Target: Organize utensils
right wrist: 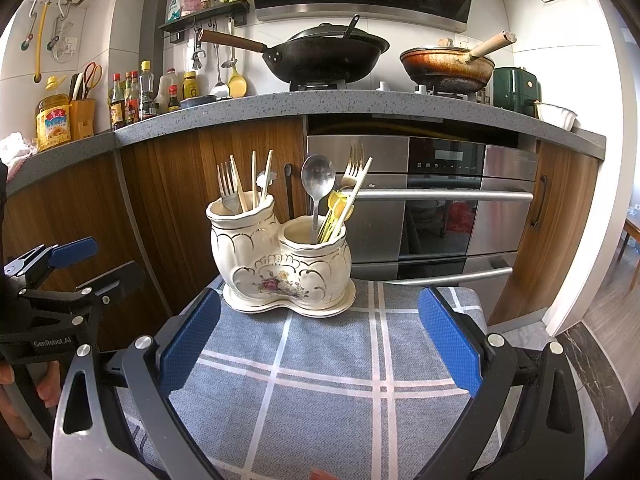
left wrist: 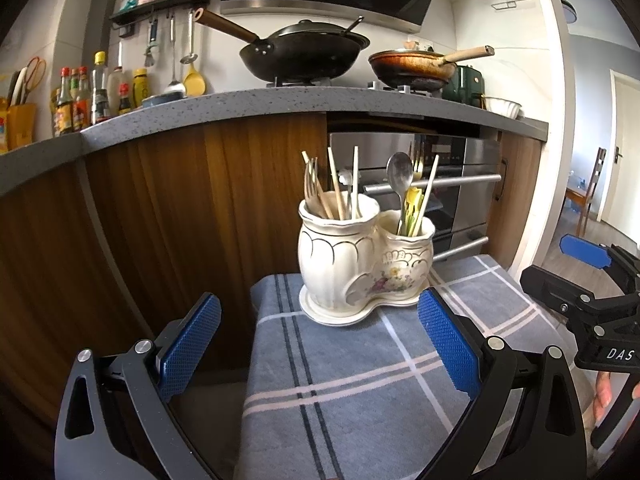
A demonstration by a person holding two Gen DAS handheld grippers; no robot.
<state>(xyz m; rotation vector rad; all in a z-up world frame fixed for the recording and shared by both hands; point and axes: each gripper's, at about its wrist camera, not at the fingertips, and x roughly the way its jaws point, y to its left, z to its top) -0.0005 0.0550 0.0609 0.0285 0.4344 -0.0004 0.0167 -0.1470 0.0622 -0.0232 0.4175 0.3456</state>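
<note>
Two compartments made up the ceramic holder (left wrist: 362,256), and I used it as my landmark. From the left wrist view it stood on its matching saucer at the far end of the checked cloth (left wrist: 360,380), beyond my left gripper (left wrist: 318,344), whose blue pads were spread wide with nothing between them. The holder's taller pot carried a wooden fork (left wrist: 310,188) and chopsticks (left wrist: 335,184); the lower pot beside it carried a metal spoon (left wrist: 400,176), a yellow utensil (left wrist: 413,204) and one more stick. My right gripper (left wrist: 576,264) hovered off to the holder's right, clear of the cloth; from that angle I could not tell how its jaws stood.

From the right wrist view the holder (right wrist: 282,260) sat just ahead of my right gripper (right wrist: 318,344), which was fully open and empty. Above the holder rose a fork (right wrist: 226,184), the spoon (right wrist: 318,178) and a gold fork (right wrist: 354,164) in the right-hand pot. My left gripper (right wrist: 72,256) waited left of the holder, apart from it.

I judged the utensils light, stiff and slick, the metal ones especially, so each wanted pinching on the bare shaft just above the holder's rim and lifting straight up. I took the holder for heavy, glazed and breakable; dragging a handle sideways could tip it.
</note>
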